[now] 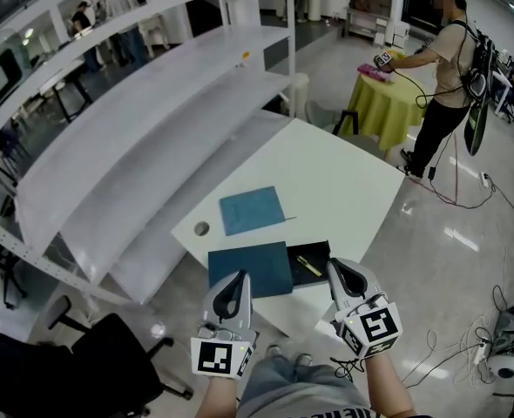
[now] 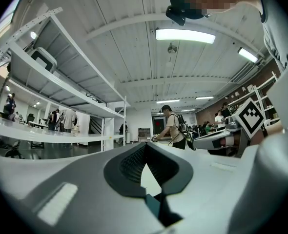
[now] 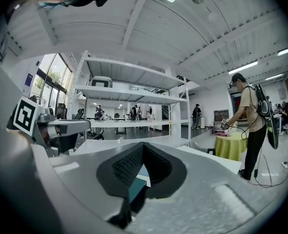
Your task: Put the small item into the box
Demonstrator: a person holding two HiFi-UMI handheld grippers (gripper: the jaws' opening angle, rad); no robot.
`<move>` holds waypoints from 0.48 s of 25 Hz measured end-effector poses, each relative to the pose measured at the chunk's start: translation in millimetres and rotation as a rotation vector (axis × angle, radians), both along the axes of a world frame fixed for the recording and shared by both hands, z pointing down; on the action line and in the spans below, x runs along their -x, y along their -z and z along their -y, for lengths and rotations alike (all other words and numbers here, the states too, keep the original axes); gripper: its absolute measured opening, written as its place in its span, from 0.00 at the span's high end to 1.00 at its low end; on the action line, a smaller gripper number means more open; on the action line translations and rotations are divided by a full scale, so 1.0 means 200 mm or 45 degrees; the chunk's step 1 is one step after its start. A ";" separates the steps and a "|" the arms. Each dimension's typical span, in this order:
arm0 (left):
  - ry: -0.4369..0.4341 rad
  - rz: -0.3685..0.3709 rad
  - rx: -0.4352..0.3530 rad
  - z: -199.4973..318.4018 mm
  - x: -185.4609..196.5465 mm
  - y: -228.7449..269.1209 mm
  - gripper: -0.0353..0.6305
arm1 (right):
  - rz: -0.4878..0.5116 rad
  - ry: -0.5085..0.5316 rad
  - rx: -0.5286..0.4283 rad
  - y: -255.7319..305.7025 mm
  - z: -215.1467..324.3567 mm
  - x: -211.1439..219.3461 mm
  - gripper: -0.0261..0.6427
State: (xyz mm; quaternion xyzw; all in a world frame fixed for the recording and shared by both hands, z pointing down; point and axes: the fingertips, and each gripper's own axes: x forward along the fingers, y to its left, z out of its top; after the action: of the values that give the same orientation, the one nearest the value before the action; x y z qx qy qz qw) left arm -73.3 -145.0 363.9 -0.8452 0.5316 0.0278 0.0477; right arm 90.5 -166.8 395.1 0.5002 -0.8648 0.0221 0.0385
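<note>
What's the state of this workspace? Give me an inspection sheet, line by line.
Surface: white table with a round hole near its left edge.
Job's things: slim yellow item lies inside the open black box; dark teal lid beside it.
Clutter: light blue sheet farther back.
Grippers: left tongs and right tongs shut, empty.
Cables: loose cables on the floor, right.
Surroundings: white shelving, black chair, person at yellow table.

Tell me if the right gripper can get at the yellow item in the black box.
Probably yes. The right gripper hangs beside the open black box; nothing covers the yellow item, and the dark blue panel lies alongside. Its shut jaws would need opening.
</note>
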 end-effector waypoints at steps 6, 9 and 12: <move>0.007 -0.007 -0.009 -0.03 0.00 0.01 0.92 | 0.007 0.009 -0.074 0.07 -0.05 0.01 0.96; 0.007 -0.007 -0.014 -0.05 -0.01 0.02 0.92 | 0.002 0.002 -0.091 0.08 -0.07 -0.01 0.96; 0.006 -0.004 -0.018 -0.06 -0.02 0.02 0.92 | -0.004 0.010 -0.104 0.09 -0.09 -0.01 0.96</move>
State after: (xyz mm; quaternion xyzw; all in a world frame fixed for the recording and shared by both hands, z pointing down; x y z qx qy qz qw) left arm -70.2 -133.3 360.3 -0.8436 0.5334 0.0326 0.0528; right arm 92.4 -149.5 377.5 0.4978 -0.8669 -0.0140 0.0194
